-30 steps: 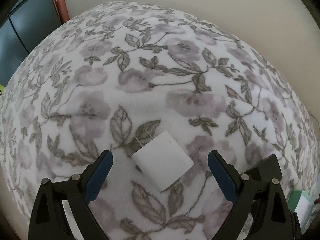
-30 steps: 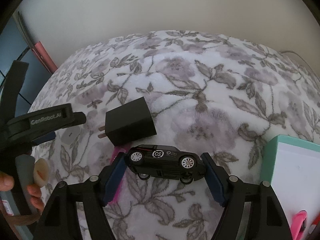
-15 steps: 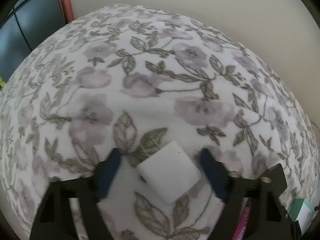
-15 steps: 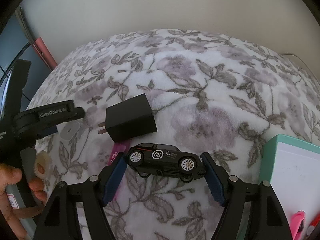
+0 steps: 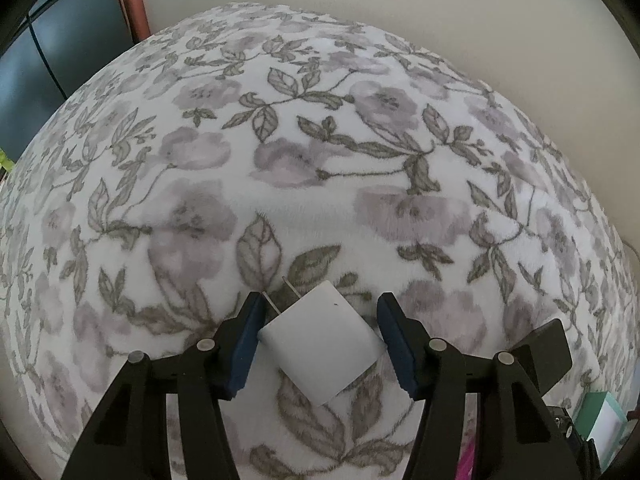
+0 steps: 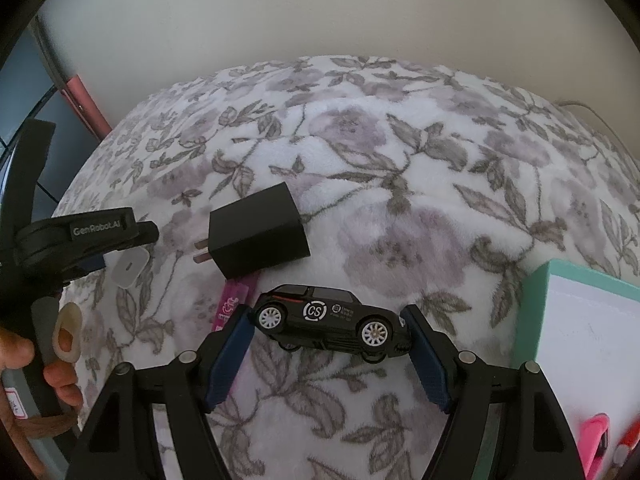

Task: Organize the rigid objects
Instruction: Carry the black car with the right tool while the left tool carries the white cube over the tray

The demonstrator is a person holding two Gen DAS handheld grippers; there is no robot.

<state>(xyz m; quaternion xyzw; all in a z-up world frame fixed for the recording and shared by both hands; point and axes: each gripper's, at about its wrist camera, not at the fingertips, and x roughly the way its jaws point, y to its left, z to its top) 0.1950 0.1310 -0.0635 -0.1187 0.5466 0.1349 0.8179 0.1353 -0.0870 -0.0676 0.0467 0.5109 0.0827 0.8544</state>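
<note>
A white plug charger (image 5: 324,344) lies on the floral blanket (image 5: 320,200), prongs pointing up-left. My left gripper (image 5: 320,302) straddles it with its jaws closing. The blue pads (image 5: 246,344) stand at two opposite corners, with a thin gap still showing on the right side. From the right wrist view, the same charger (image 6: 128,270) sits under the left gripper (image 6: 124,248). My right gripper (image 6: 328,314) is shut on a black toy car (image 6: 332,322), with the pads on its nose and tail.
A black charger (image 6: 256,236) lies above the car, on top of a pink packet (image 6: 232,304). A teal box (image 6: 536,312) with pink and red items (image 6: 596,440) stands at the right. A person's hand (image 6: 24,356) holds the left gripper. A wall lies behind the blanket.
The left gripper's jaws have come in from wide apart to the white charger's corners. The right gripper and the toy car have not moved.
</note>
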